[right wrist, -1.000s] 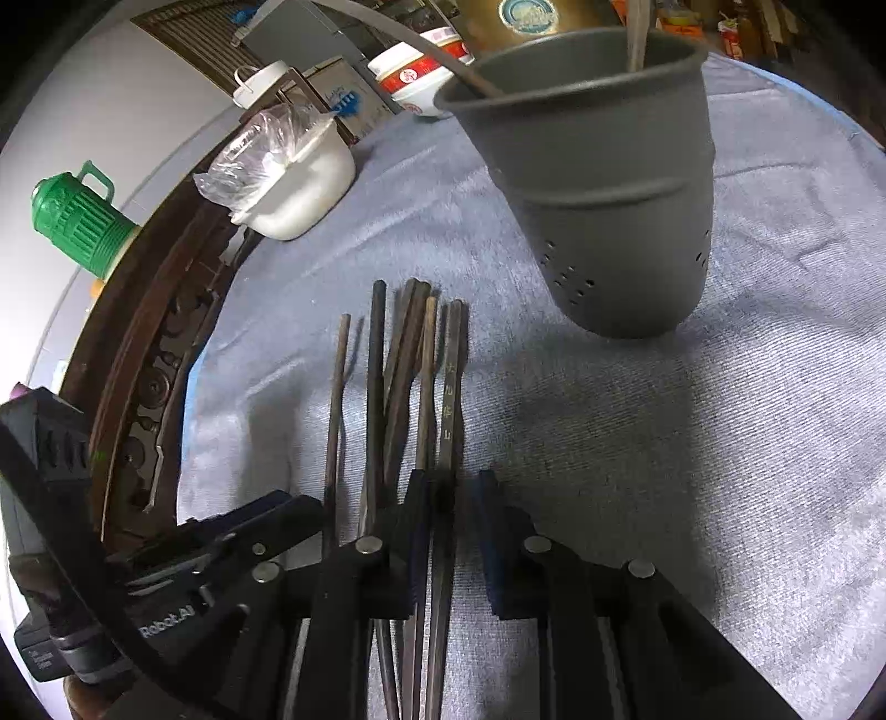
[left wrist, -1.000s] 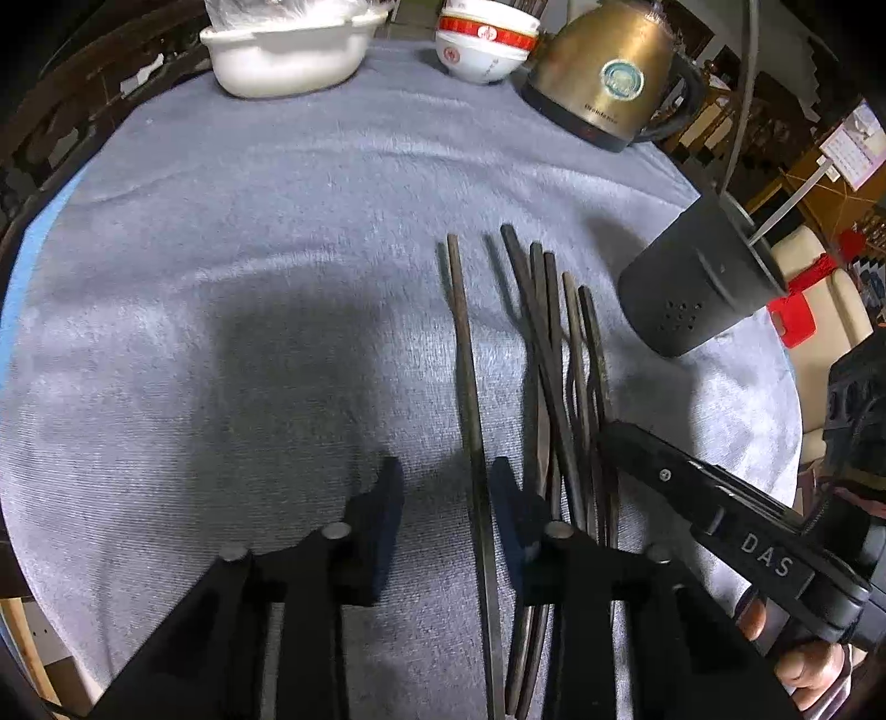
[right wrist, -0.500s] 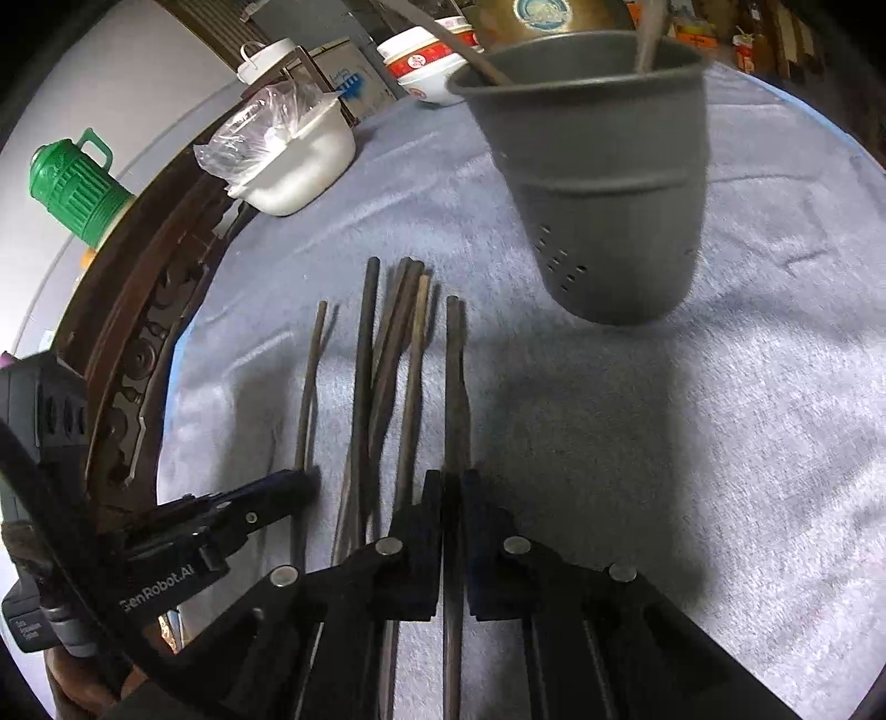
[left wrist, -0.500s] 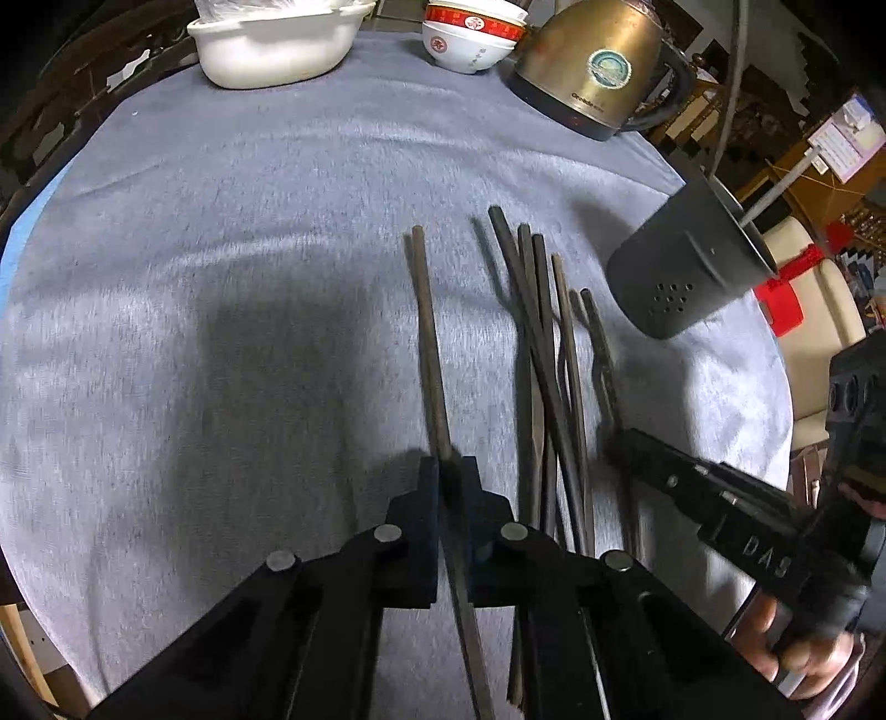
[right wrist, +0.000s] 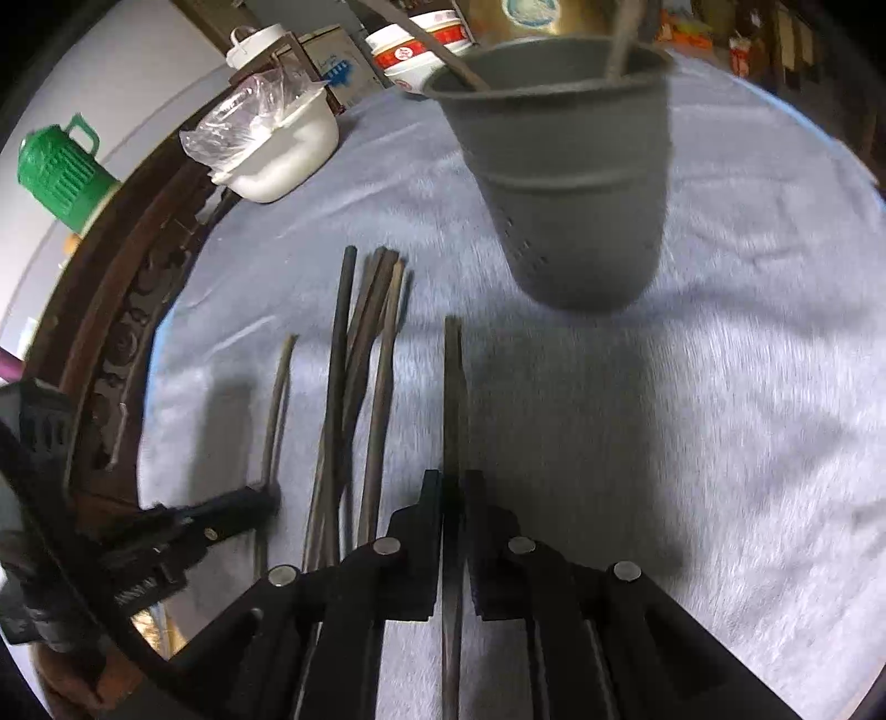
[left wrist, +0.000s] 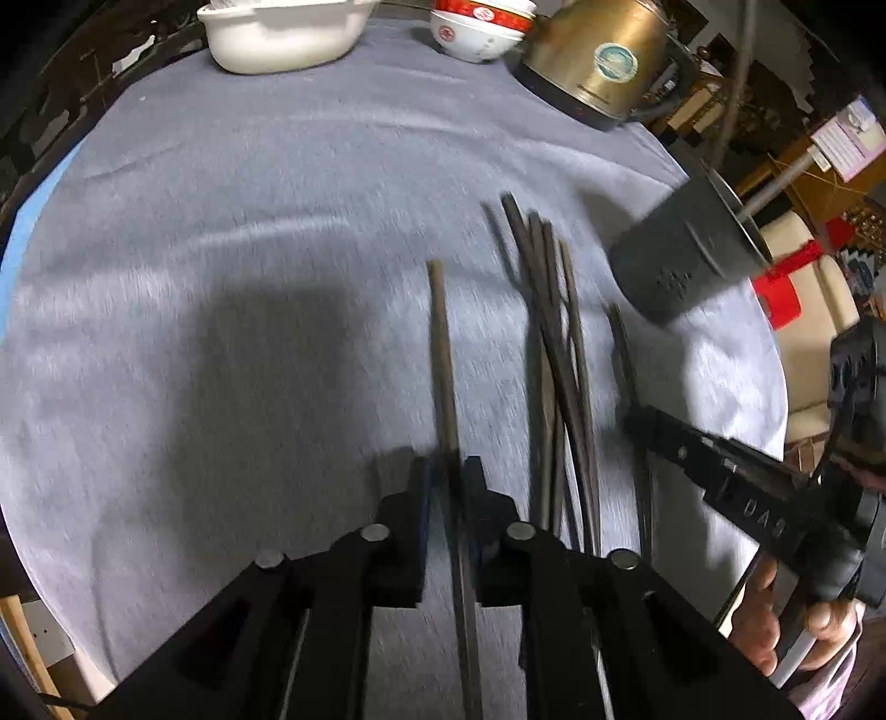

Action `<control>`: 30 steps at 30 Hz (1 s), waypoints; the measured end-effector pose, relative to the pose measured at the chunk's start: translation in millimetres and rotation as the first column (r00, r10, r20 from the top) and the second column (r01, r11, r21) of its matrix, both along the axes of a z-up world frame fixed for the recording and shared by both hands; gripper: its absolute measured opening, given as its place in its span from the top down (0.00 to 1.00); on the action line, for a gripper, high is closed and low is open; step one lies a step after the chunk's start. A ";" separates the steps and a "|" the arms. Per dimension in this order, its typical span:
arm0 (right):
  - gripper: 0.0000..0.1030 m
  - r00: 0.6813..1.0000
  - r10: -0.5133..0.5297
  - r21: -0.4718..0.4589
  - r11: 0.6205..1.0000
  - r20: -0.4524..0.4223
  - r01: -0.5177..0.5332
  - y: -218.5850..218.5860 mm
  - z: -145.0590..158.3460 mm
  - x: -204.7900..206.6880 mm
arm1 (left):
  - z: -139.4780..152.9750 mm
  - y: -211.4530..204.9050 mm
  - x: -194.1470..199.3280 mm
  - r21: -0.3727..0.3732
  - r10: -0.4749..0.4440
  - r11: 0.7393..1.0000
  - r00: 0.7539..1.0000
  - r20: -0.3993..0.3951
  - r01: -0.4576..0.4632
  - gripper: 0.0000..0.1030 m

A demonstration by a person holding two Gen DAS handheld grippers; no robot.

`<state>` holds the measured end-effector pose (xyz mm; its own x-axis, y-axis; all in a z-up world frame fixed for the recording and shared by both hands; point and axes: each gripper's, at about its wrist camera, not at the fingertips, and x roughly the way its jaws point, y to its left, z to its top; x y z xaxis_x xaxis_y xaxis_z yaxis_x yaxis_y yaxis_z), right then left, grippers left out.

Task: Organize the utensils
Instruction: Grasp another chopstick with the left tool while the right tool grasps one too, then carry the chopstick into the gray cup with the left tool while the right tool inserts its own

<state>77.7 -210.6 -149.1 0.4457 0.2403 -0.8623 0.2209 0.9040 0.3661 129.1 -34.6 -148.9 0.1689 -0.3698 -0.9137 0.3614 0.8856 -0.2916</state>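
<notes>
My left gripper is shut on a single dark chopstick that points away over the grey cloth. My right gripper is shut on another dark chopstick, lifted and aimed toward the grey perforated utensil holder. Several dark chopsticks lie in a loose bundle on the cloth between the two grippers; they also show in the left wrist view. The holder stands right of the bundle and has utensil handles sticking out. The right gripper shows at the right of the left wrist view.
A white dish, red-and-white bowls and a brass kettle stand at the far edge of the round table. A green jug sits beyond the carved wooden rim.
Both grippers were open around chopsticks a second ago, then closed on one each. Now both chopsticks are lifted off the cloth, the right one carried away from the bundle toward the holder.
</notes>
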 end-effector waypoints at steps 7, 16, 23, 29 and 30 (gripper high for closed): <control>0.90 0.999 -0.025 -0.042 0.999 -0.024 0.024 -1.0 1.9 28.4 | -0.5 -15.8 40.9 0.050 0.030 0.998 1.000 -0.003 -0.029 0.82; 0.93 0.999 -0.016 -0.105 0.994 -0.037 0.012 4.5 4.2 48.4 | -3.4 -27.4 57.3 0.062 0.061 0.996 0.998 -0.003 -0.061 0.88; 0.94 0.997 0.008 -0.067 0.998 0.075 -0.003 -1.0 27.7 30.5 | 14.3 -16.7 47.0 0.043 0.077 0.996 0.995 0.063 -0.080 0.95; 0.94 0.971 0.032 -0.040 0.999 0.237 -0.023 -12.3 80.7 -6.4 | 70.6 1.7 17.1 -0.026 0.065 0.998 0.980 0.186 -0.061 0.95; 0.94 0.966 0.033 -0.039 0.999 0.256 -0.024 -13.3 87.0 -12.0 | 81.3 6.7 8.8 -0.033 0.061 0.998 0.976 0.209 -0.055 0.95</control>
<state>65.7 -223.9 -62.1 0.6465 0.2280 -0.7281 0.0974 0.9218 0.3752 137.9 -27.9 -67.5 0.3778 -0.3780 -0.8452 0.3654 0.8997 -0.2390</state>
